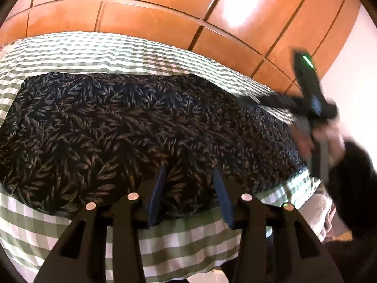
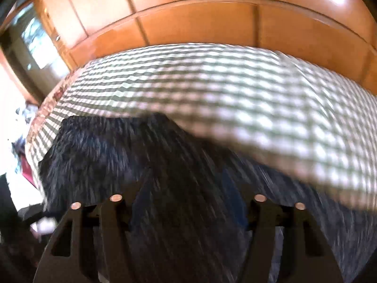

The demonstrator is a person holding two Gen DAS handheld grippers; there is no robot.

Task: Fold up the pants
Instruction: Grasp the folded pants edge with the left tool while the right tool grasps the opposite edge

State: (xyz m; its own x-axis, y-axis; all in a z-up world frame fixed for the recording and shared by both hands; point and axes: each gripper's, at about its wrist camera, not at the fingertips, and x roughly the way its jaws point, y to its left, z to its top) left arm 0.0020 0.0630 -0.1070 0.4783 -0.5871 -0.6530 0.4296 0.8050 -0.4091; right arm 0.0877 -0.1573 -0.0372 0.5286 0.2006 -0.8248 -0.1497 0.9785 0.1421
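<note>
The dark leaf-print pants point(image 1: 141, 129) lie folded flat in a long band across the green-and-white checked cloth point(image 1: 94, 56). My left gripper point(image 1: 188, 172) is open and empty, its blue fingers point(image 1: 157, 188) just above the near edge of the pants. The right gripper shows in the left wrist view point(image 1: 308, 94) at the pants' right end, blurred. In the right wrist view my right gripper point(image 2: 188, 184) is over the pants point(image 2: 106, 153); the frame is heavily blurred, its jaws stand wide apart with nothing seen between them.
The checked cloth point(image 2: 212, 82) covers a table. Orange floor tiles point(image 1: 153, 11) lie beyond its far edge. A white wall point(image 1: 353, 82) is at the right. A glass door point(image 2: 30, 42) and clutter point(image 2: 21, 141) are at the left in the right wrist view.
</note>
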